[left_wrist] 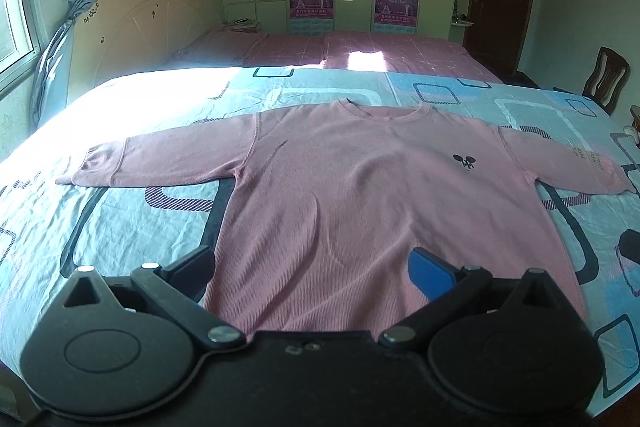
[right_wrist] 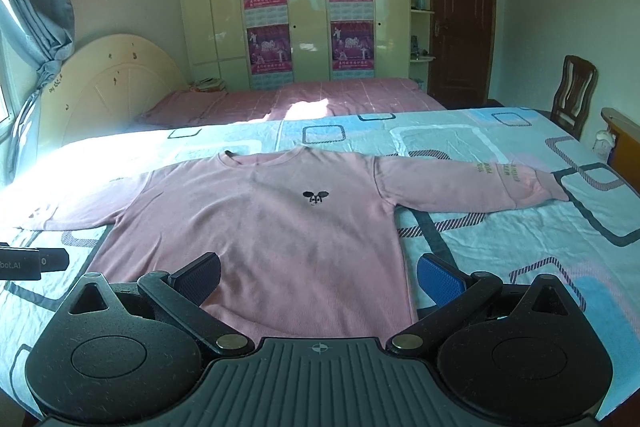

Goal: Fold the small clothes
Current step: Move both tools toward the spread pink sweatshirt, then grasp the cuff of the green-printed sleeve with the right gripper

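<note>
Sweatshirt (left_wrist: 360, 195) lies flat, face up, sleeves out, on the patterned bedsheet (left_wrist: 120, 227). Left gripper (left_wrist: 312, 267) and right gripper (right_wrist: 320, 275) both hover spread wide over the hem. Soft, light, floppy knit: probably best pinched at hem corners or cuffs.

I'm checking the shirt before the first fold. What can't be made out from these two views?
- Pink shirt hem: hidden behind each gripper body, both views.
- Sleeve lettering: too small to read.
- Left sleeve cuff: washed out by sunlight, right wrist view.
- Chest emblem: too small to identify.
</note>
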